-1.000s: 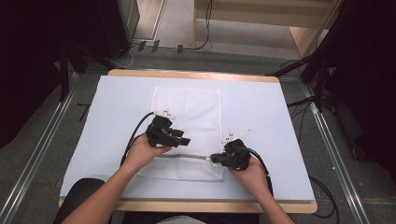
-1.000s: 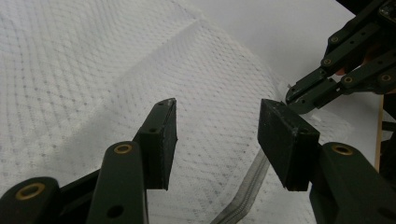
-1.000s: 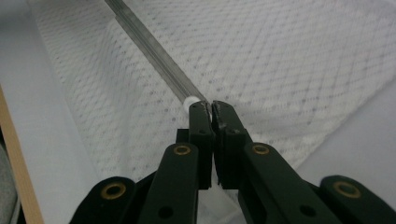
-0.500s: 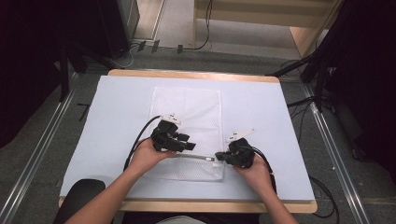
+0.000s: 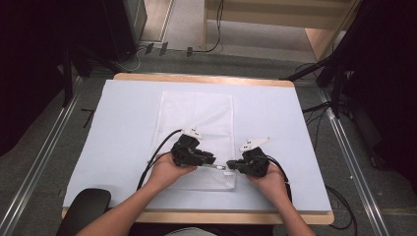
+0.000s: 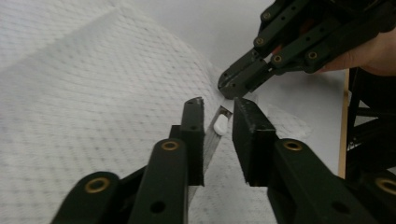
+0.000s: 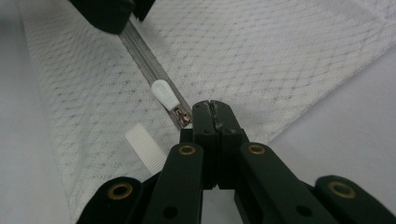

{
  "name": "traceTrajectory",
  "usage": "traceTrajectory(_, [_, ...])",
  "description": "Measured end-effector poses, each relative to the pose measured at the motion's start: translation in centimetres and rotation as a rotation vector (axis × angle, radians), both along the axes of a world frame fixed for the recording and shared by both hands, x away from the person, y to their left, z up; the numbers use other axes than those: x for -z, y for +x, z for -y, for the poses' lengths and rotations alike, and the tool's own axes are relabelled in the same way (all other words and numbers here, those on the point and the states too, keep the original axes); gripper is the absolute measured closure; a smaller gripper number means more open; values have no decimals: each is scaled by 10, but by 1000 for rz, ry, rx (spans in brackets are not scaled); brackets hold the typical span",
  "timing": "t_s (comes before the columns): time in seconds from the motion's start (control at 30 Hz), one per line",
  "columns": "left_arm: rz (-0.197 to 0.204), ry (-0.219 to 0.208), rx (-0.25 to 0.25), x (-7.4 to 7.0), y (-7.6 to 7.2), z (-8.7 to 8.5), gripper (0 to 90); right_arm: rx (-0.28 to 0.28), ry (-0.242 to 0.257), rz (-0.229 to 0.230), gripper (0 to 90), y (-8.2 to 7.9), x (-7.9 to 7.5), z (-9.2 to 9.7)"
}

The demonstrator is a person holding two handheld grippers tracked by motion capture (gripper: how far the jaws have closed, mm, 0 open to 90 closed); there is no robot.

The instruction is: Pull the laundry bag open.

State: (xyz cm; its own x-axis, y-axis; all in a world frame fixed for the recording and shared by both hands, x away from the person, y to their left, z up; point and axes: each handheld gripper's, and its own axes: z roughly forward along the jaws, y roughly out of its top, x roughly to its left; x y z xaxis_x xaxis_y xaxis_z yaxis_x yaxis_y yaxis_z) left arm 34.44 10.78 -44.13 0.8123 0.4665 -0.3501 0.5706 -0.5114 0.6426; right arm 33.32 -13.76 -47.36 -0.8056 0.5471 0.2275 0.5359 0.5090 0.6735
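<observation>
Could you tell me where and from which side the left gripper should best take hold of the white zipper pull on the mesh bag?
Probably by the white zipper pull itself, its rounded tab lying flat along the zipper track with its free end toward the left gripper. Come in low along the track, one jaw on each side of the tab. The right gripper is shut at the bag's zipper end, anchoring it.

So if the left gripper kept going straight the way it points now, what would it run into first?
Probably the white zipper pull, just ahead between the left gripper's jaws on the mesh bag. Beyond it is the right gripper, shut at the zipper's end.
</observation>
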Motion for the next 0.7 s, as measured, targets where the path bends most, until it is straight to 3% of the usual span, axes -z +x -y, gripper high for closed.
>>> traceTrajectory(0.33, [-25, 40, 11, 19, 0, 17, 782, 3, 3, -2, 900, 0, 0, 0])
traceTrajectory(0.57, [-47, 15, 26, 28, -1, 22, 789, 5, 5, -5, 900, 0, 0, 0])
traceTrajectory(0.7, [-23, 20, 29, 30, -3, 26, 818, 5, 5, -3, 900, 0, 0, 0])
